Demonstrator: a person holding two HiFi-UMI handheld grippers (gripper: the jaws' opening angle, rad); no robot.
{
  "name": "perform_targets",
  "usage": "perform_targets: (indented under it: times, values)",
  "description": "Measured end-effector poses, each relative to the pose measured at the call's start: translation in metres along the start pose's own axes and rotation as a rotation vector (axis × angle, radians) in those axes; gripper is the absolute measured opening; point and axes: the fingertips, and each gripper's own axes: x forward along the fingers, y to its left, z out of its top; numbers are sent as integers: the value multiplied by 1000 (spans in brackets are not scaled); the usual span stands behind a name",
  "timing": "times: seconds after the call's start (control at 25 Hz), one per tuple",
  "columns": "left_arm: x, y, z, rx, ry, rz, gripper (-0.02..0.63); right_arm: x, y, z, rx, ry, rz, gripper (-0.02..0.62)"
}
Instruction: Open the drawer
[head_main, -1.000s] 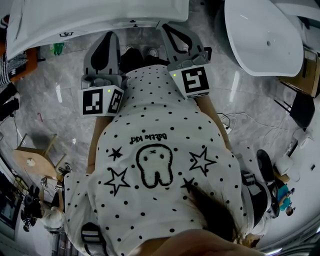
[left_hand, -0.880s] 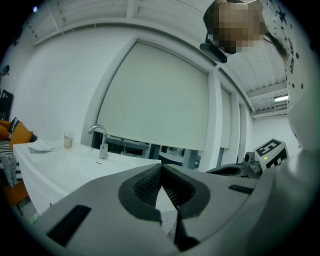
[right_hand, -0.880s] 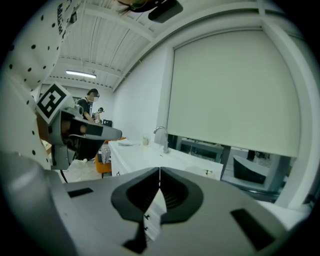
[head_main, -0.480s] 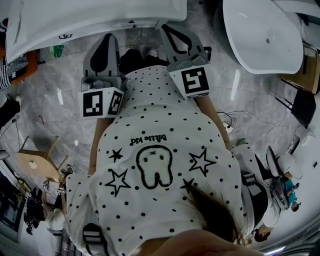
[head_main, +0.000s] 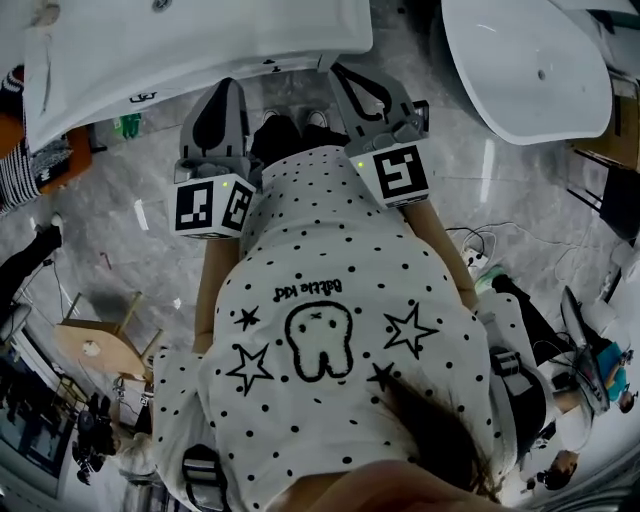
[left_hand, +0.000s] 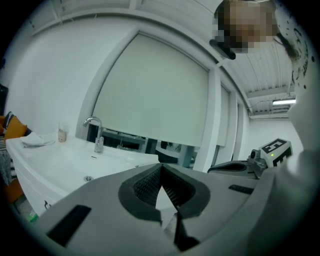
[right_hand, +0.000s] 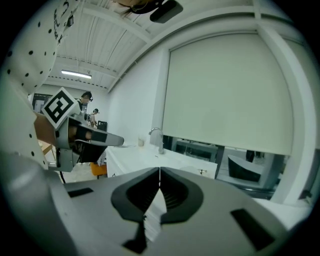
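A white vanity cabinet (head_main: 200, 45) with a basin and a chrome faucet (left_hand: 95, 132) stands ahead of me. Small dark drawer handles (head_main: 143, 97) show on its front, and one handle (right_hand: 202, 171) appears in the right gripper view. My left gripper (head_main: 225, 88) points at the cabinet front, shut with nothing between its jaws, whose tips (left_hand: 161, 167) meet. My right gripper (head_main: 340, 72) is held beside it, also shut and empty (right_hand: 159, 171). Neither touches a handle. My white dotted shirt (head_main: 320, 330) hides the lower arms.
A second white basin (head_main: 530, 70) stands at the upper right. A wooden stool (head_main: 90, 345) is on the marble floor at the left, cables (head_main: 475, 250) lie at the right. Other people stand at the left and lower right edges.
The head view has shifted a little, so more of the vanity top shows and both grippers sit slightly lower right in the picture. Both stay shut and empty.
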Motion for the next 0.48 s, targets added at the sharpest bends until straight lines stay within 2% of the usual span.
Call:
perform_targets:
  times: [0.2,0.48]
  values:
    - [3,14,-17,39,79,13,5,-4,-4,0,2,-9,-29,14]
    - [-4,36,-44,38,180,59,6,-9,-6,0,-12,1,-41,14]
